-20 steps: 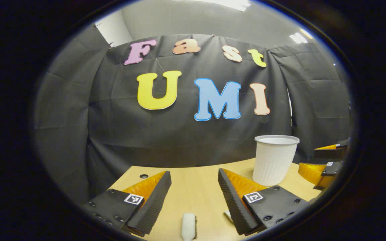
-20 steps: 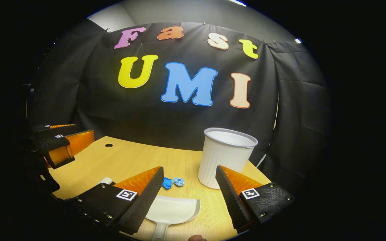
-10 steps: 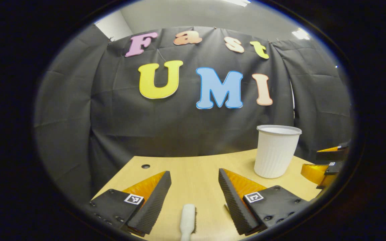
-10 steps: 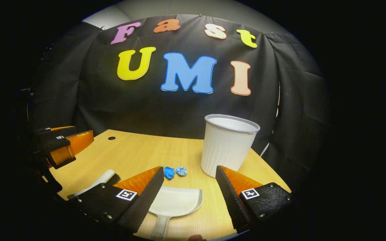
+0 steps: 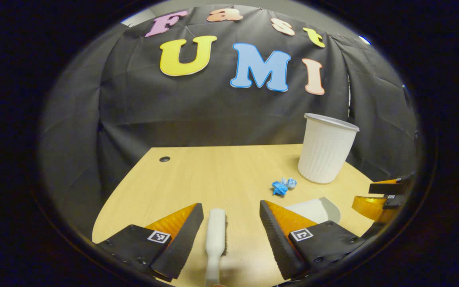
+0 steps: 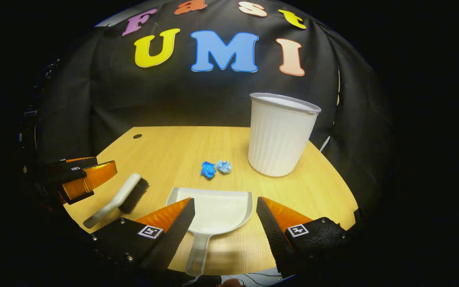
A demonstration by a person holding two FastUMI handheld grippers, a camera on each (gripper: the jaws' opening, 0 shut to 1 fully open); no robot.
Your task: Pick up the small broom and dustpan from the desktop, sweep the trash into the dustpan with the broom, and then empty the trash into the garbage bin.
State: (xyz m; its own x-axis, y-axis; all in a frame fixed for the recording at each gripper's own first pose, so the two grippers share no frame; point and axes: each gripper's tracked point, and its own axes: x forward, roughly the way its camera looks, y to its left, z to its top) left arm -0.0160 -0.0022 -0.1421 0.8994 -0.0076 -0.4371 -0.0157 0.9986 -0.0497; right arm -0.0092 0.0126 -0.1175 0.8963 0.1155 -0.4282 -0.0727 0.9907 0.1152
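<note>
A small white broom (image 5: 215,239) with dark bristles lies flat on the wooden desk (image 5: 213,171), between the fingers of my open left gripper (image 5: 231,217), which hangs above it. In the right gripper view the broom (image 6: 122,196) lies left of a white dustpan (image 6: 213,213). My open right gripper (image 6: 225,211) hovers over the dustpan, whose handle points toward me. Two crumpled blue paper balls (image 6: 215,168) sit just beyond the pan's mouth. A white ribbed bin (image 6: 280,133) stands upright at the back right. The left gripper (image 6: 76,179) appears at the left edge.
The black cloth wall closes off the desk at the back and sides. A small round hole (image 5: 164,159) sits near the desk's far left corner. The right gripper (image 5: 385,197) shows at the right edge of the left gripper view, beside the dustpan (image 5: 317,209).
Both cameras have tilted downward and the grippers have moved in over the desk. Broom, dustpan and paper balls show more fully. Both grippers remain open.
</note>
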